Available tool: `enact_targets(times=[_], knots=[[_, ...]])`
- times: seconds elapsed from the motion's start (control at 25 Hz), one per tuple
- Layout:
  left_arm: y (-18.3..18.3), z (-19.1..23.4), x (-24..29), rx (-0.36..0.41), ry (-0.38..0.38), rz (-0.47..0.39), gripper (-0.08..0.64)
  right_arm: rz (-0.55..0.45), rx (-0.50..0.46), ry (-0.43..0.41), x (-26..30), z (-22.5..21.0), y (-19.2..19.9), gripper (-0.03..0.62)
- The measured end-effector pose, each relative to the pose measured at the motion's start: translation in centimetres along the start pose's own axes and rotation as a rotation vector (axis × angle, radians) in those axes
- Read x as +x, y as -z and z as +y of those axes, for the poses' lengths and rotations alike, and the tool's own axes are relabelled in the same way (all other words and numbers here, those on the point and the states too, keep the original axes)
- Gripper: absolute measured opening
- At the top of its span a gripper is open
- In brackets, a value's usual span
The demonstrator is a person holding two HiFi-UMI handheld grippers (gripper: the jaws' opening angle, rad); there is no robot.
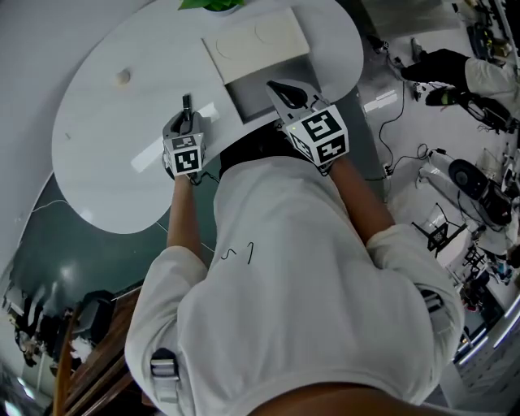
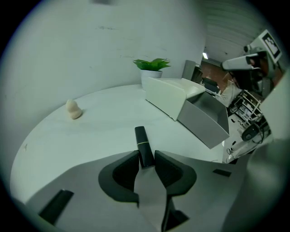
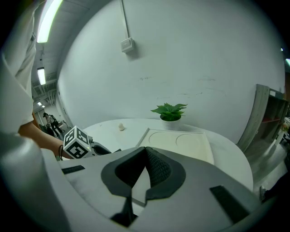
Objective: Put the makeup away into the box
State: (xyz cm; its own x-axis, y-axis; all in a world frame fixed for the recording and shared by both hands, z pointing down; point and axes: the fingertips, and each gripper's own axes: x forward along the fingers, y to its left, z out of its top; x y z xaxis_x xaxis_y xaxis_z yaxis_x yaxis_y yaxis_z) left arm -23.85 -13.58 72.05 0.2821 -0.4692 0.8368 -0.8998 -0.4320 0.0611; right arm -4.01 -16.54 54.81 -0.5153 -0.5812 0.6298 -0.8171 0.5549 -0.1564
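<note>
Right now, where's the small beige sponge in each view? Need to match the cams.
Head view: beige sponge upper left, on the white table.
Left gripper view: left of centre, beyond the jaws.
Right gripper view: tiny, left of centre.
Shared landmark: potted plant.

You wear a white short-sleeved T-shirt (image 1: 301, 276) with a small dark squiggle (image 1: 237, 253). Your left gripper (image 1: 187, 112) and right gripper (image 1: 280, 88) are grey, each bearing 1 cube (image 1: 318, 135) of black-and-white square markers.
</note>
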Motion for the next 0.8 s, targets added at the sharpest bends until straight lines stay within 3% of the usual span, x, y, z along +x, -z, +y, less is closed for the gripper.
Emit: enact_targets(times=[0.24,0.36,0.56,0.8], knots=[[-1.7,0.3,-1.0,0.154,0.112,-0.041,0.11,-0.009,0.079,0.049,1.5,0.4,0.6,-0.002],[-2.3,0.2,-0.9,0.195,0.139,-0.056,0.109,-0.019,0.096,0.063,2.3,-0.1,0.7,-0.002],[-3.2,-0.2,-2.2,0.158,0.147,-0.093,0.107,-0.012,0.117,0.018,2.9,0.2,1.2,-0.002],[-6.1,-1.3,-4.4,0.103,0.121,-0.165,0.107,-0.037,0.067,-0.046,3.3,0.1,-0.7,-0.002]])
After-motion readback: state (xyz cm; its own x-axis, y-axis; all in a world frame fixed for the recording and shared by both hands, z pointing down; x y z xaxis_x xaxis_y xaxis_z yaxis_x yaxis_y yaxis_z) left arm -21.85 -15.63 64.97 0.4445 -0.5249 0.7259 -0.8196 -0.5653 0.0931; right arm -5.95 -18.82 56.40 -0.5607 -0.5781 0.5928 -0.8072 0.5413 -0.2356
